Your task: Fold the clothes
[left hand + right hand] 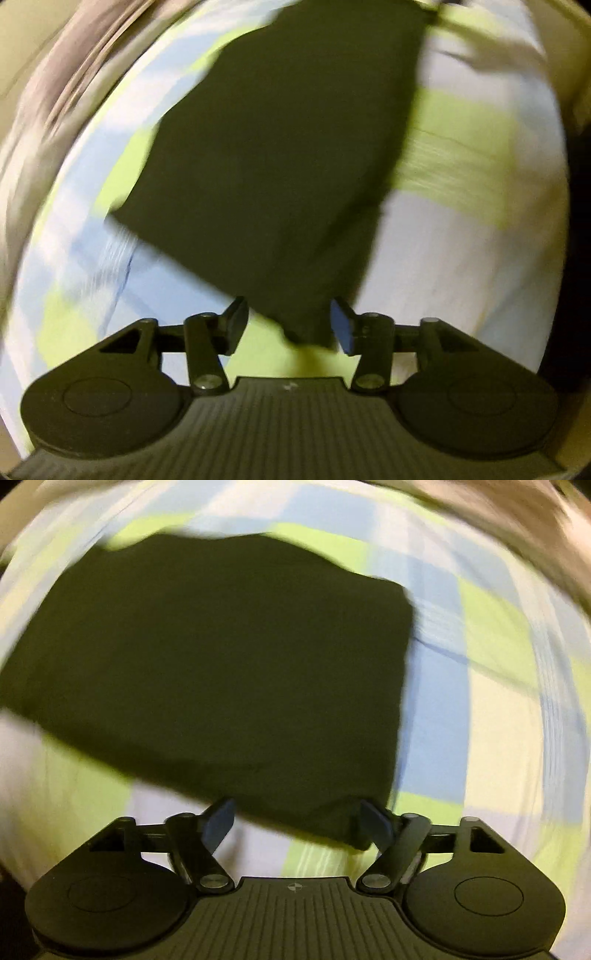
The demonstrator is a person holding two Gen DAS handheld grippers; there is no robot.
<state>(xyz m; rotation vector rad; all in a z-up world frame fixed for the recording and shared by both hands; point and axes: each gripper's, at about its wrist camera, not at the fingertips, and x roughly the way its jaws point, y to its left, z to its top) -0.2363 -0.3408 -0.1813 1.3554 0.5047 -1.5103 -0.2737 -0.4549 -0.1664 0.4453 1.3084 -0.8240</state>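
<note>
A dark, folded garment (273, 158) lies flat on a checked bedsheet (461, 129) of green, blue and white. In the left wrist view my left gripper (290, 325) is open, and the garment's near corner lies between its fingers without being pinched. In the right wrist view the same garment (221, 664) fills the middle of the frame. My right gripper (295, 825) is open too, with the garment's near edge reaching between its blue-padded fingers (375, 825). Both views are blurred by motion.
The checked sheet (480, 720) spreads on all sides of the garment. A brownish-grey blanket or cloth (66, 74) runs along the far left edge in the left wrist view, and that cloth (535, 513) also shows at the top right in the right wrist view.
</note>
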